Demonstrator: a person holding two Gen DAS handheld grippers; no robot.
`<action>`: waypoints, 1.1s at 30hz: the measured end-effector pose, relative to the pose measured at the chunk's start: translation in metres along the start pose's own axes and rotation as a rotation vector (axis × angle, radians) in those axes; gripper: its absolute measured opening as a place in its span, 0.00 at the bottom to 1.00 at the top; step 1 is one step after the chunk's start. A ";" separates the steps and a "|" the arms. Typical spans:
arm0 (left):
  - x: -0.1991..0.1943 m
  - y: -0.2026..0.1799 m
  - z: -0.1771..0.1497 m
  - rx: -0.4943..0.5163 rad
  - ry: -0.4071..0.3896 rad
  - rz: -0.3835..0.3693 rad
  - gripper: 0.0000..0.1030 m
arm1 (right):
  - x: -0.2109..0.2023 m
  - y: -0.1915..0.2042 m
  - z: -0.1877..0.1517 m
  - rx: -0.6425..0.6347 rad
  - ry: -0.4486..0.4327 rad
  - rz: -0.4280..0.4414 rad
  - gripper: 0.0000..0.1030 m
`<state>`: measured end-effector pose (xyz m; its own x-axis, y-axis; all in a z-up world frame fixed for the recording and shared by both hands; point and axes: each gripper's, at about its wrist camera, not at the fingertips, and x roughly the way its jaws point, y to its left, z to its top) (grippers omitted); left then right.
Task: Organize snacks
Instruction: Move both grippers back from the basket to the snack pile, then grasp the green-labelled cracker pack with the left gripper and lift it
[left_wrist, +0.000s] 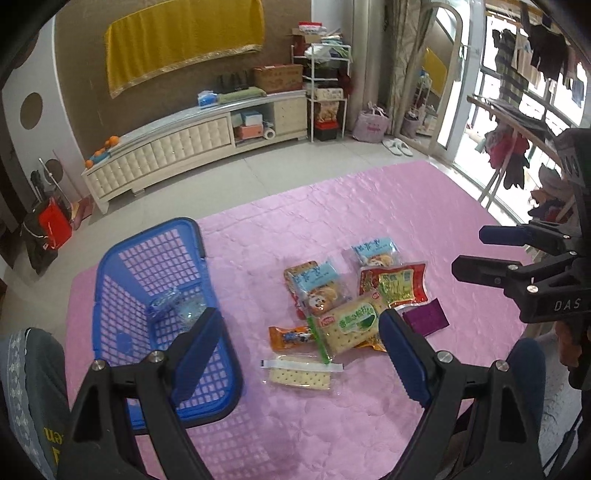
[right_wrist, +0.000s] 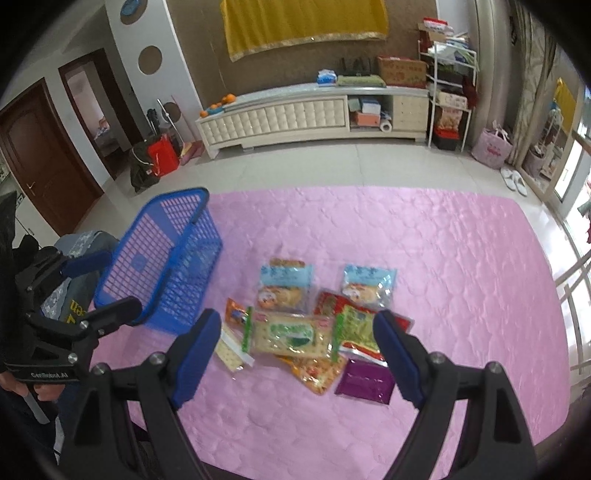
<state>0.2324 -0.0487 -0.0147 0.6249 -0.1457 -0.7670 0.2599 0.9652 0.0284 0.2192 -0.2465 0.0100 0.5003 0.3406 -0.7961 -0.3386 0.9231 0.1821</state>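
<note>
A pile of snack packets lies on the pink mat: a green-labelled cracker pack, a red-and-green packet, a purple packet, two blue-topped clear packets, an orange packet and a clear cracker pack. To their left stands a blue mesh basket with a small clear packet inside. My left gripper hovers open over the basket's near right edge. My right gripper hovers open above the pile. Neither holds anything.
The person's knees flank the near edge of the mat. Bare tiled floor lies beyond it, then a long white cabinet, a white shelf rack and a red bag. Windows and hanging clothes fill the right.
</note>
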 end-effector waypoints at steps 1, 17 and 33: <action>0.005 -0.003 0.000 0.008 0.007 -0.003 0.83 | 0.003 -0.004 -0.002 0.007 0.007 0.001 0.85; 0.079 -0.048 -0.006 0.164 0.114 -0.060 0.83 | 0.043 -0.045 -0.027 0.015 0.080 -0.008 0.85; 0.166 -0.095 -0.019 0.464 0.286 -0.084 0.83 | 0.090 -0.088 -0.057 0.038 0.167 -0.022 0.85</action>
<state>0.2979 -0.1608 -0.1570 0.3801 -0.0913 -0.9204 0.6377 0.7467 0.1893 0.2488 -0.3073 -0.1103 0.3669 0.2889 -0.8842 -0.2972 0.9371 0.1828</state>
